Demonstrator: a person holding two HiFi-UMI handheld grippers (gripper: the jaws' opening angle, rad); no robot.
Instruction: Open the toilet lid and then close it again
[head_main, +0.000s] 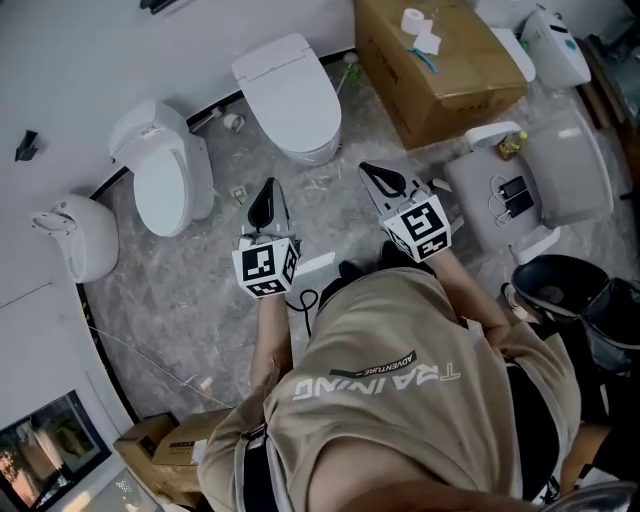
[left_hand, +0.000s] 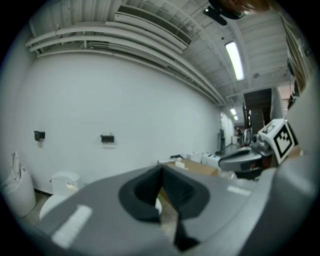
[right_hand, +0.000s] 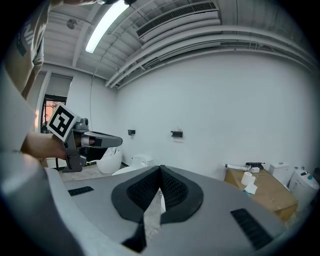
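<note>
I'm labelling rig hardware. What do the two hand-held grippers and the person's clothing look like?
The left hand-held gripper and right hand-held gripper each have a grey body, tapering black jaw pads and a white cube bearing black square markers. The person wears a beige T-shirt with white lettering.

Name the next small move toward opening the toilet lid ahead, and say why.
Probably reach the right gripper forward to the front edge of the toilet lid, parting its jaws on the way. The lid is down, and both that gripper and the left gripper hang short of it, jaws together on nothing.
</note>
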